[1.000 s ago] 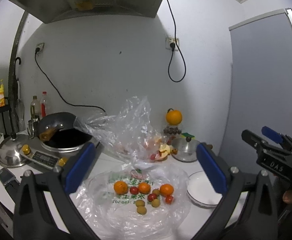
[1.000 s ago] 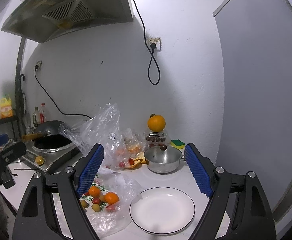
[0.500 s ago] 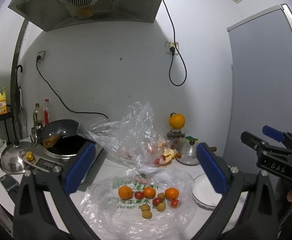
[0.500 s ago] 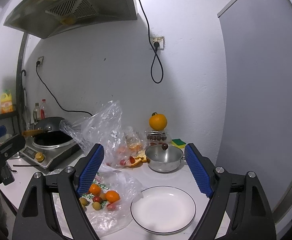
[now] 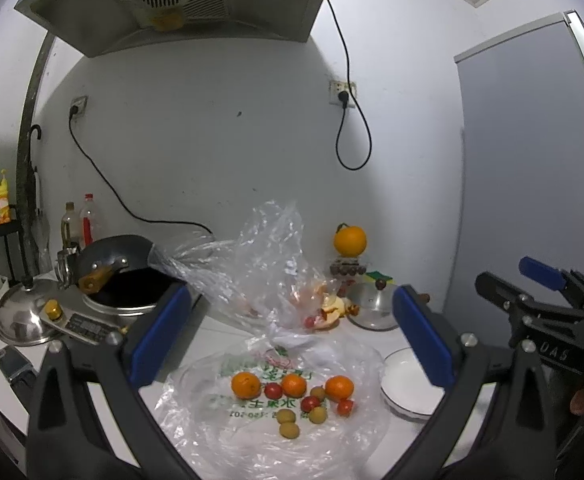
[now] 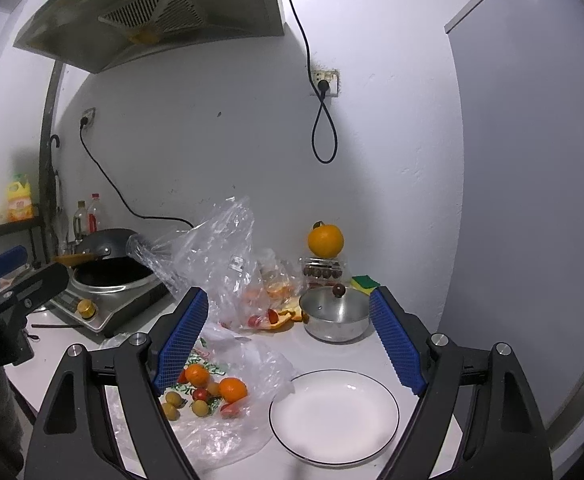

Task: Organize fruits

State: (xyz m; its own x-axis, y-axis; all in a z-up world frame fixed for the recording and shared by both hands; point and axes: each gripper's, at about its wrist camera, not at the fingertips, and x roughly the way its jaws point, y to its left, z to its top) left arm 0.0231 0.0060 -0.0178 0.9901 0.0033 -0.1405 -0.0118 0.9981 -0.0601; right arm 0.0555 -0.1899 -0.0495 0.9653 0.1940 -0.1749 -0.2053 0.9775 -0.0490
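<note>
Both my left gripper (image 5: 290,344) and right gripper (image 6: 288,340) have jaws apart, empty. The fruits (image 5: 292,394), lower centre on crinkly plastic bag (image 5: 276,432), look light, round, roll-prone; I'd pinch each across its middle, gently.

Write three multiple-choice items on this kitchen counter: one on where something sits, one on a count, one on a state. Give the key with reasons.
1. Where does the white plate sit?
A. right of the flat plastic bag
B. on the wok
C. under the pot

2. How many small oranges lie on the flat plastic bag?
A. one
B. three
C. six

3. What state is the white plate in?
A. empty
B. piled with fruit
C. broken

Key: A, it rests on the counter beside the bag's right edge; B, the left wrist view shows three; A, its surface is bare, and both tongs, left and right, are open.
</note>
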